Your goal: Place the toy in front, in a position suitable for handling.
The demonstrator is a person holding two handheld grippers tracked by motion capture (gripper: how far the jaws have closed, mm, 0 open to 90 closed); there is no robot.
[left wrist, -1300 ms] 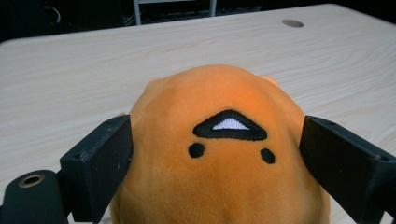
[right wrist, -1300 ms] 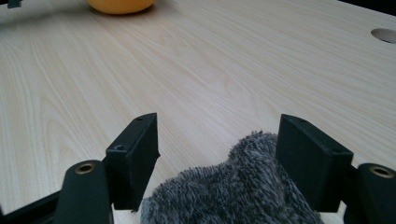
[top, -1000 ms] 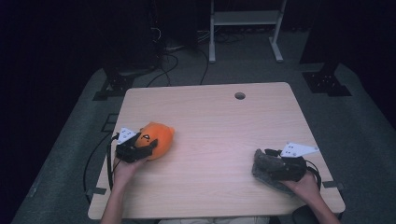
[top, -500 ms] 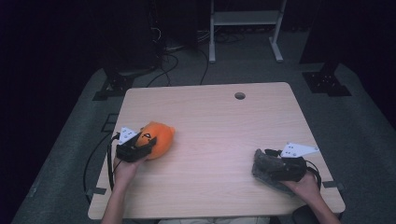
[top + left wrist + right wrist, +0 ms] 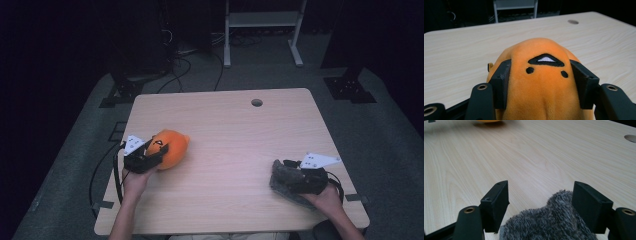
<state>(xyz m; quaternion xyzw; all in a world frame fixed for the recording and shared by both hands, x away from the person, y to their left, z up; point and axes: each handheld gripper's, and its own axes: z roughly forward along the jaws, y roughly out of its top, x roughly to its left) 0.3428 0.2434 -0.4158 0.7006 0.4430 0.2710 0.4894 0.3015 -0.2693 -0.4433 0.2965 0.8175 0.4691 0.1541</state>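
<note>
Your left gripper [image 5: 156, 152] sits near the left edge of the table [image 5: 235, 130], and its jaws have just been closing on the orange plush [image 5: 172, 148], which is between them. In the left gripper view the two black pads press into the plush [image 5: 544, 82] on both flanks, so it is pinched across its width. The embroidered face, two dots and a dark triangle, lies on top and points away from you; the long axis of the plush runs straight out along the jaws, toward the far right of the table. That alignment is what the next move turns on: the bulk of the toy sticks out ahead of the pads, so I would expect the nose to droop when you lift.

Your right gripper [image 5: 290, 177] rests near the right front corner, well apart from the plush. A grey fuzzy cloth [image 5: 285, 179] lies there between its jaws. In the right gripper view the jaws stand spread: the cloth [image 5: 549, 222] meets the right pad, while bare table shows between it and the left pad, so nothing is clamped yet.

The left hand [image 5: 132, 181] is the one that has the plush; the right is clear across the table from it.
</note>
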